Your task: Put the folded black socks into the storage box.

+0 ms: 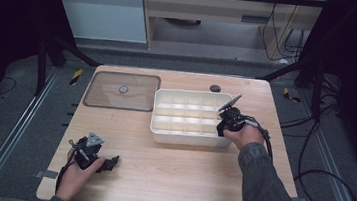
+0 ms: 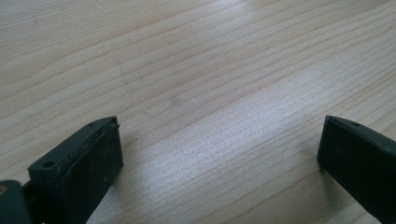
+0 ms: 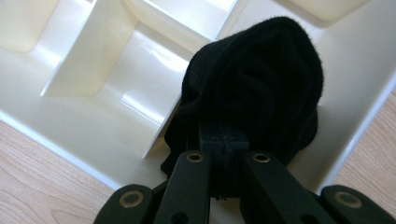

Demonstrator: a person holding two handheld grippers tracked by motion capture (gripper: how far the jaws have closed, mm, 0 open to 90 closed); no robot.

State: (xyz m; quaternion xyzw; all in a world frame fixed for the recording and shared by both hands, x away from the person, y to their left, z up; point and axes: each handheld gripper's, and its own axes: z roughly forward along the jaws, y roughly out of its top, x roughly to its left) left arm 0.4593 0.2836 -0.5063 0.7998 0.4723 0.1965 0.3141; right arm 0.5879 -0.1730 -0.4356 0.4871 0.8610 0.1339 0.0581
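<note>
Right tongs (image 3: 224, 154) clamped on black cloth (image 3: 257, 84), hanging just ahead over tray (image 3: 93, 126) corner compartment. Lower squarely before release, advisedly. Left tongs (image 2: 219, 154) apart, idle on worktop (image 2: 210, 70).

black cloth (image 3: 261, 79) hiding the tongs' (image 3: 223, 154) tips, tray (image 3: 93, 126) cropped
</note>
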